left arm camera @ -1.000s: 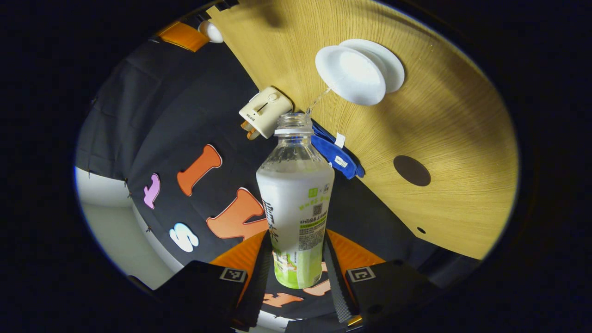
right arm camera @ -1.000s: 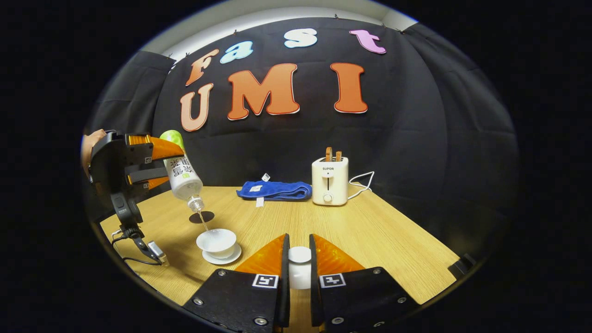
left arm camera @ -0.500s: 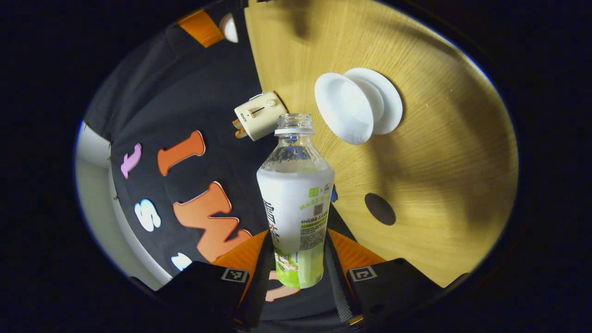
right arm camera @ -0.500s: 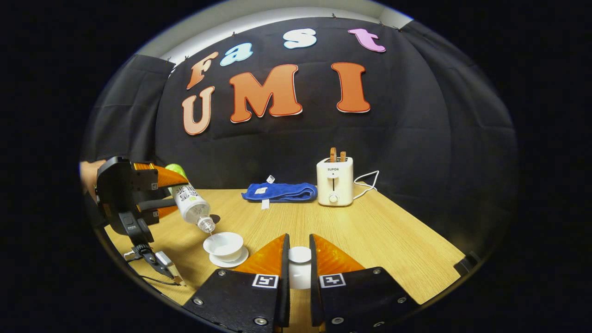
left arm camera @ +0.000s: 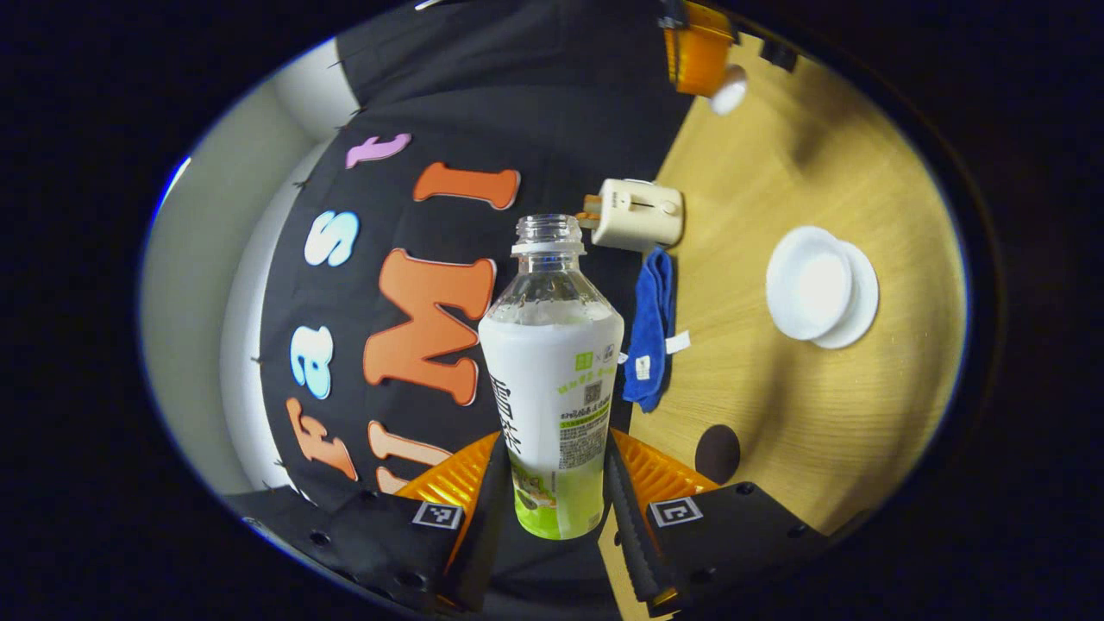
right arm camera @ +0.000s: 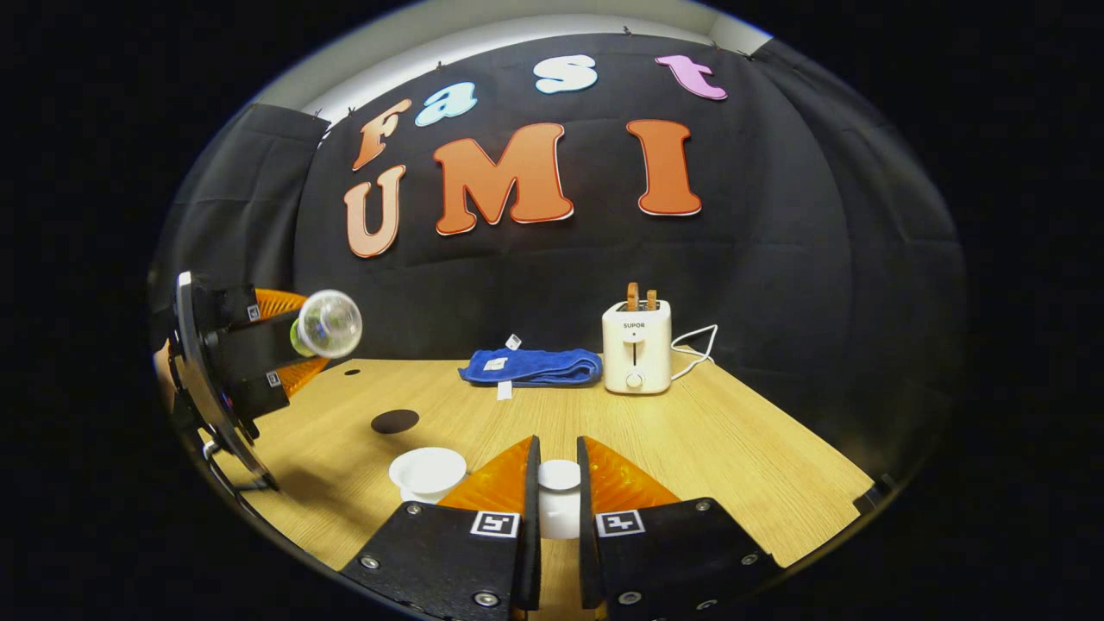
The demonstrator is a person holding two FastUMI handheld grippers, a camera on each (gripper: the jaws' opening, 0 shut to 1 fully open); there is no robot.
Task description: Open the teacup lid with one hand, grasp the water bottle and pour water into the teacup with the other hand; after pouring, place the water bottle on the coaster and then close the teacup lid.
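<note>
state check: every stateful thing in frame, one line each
water bottle: uncapped, held off the table, not pouring
teacup: lid off, on its saucer
teacup lid: off the cup, gripped
coaster: bare
left gripper: shut on water bottle
right gripper: shut on teacup lid
toaster: two slices sticking up
</note>
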